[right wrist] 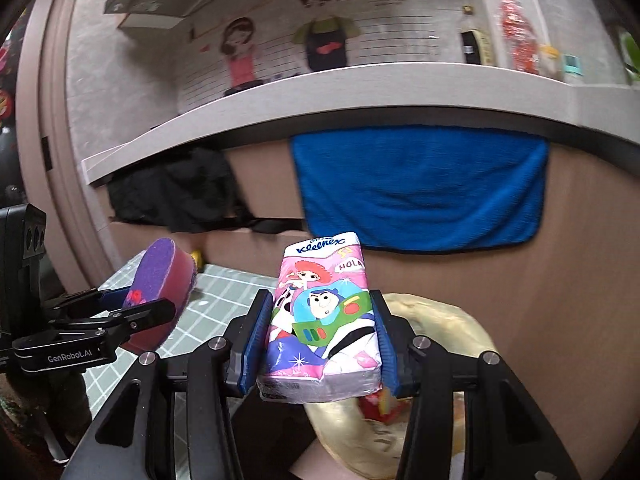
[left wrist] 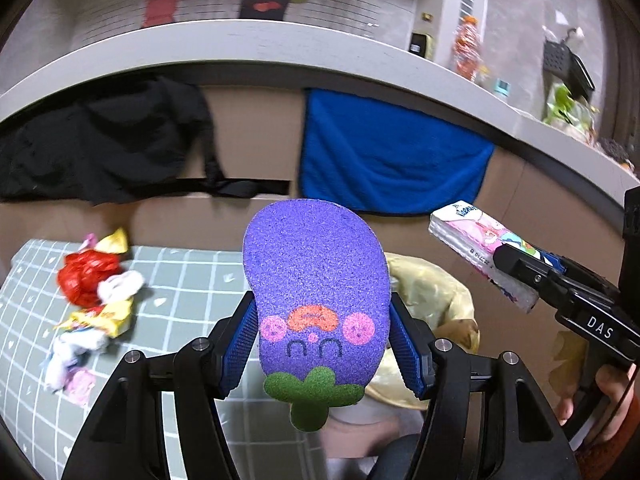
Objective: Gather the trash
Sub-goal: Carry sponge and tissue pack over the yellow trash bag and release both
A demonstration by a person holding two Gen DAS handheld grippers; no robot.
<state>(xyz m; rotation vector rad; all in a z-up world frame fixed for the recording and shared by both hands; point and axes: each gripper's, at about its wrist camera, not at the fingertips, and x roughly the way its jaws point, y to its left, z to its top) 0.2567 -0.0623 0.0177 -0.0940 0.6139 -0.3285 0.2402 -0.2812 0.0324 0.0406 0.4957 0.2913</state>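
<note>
My left gripper [left wrist: 322, 340] is shut on a purple eggplant-shaped sponge [left wrist: 316, 280] and holds it in the air. It also shows in the right wrist view [right wrist: 160, 280]. My right gripper [right wrist: 322, 344] is shut on a Kleenex tissue pack [right wrist: 324, 320] with cartoon print, seen from the side in the left wrist view [left wrist: 480, 248]. Both hang over a bin lined with a yellow bag [right wrist: 440, 320], also in the left wrist view [left wrist: 436, 292]. A pile of trash [left wrist: 92, 292], red wrapper, white tissues and yellow packets, lies on the checked cloth at the left.
A green checked tablecloth [left wrist: 192, 288] covers the table. Behind are a brown cabinet front, a blue towel [left wrist: 392, 156] and a black cloth [left wrist: 100, 140] hanging under a grey counter [left wrist: 280, 44]. Red trash [right wrist: 380, 404] lies inside the bin.
</note>
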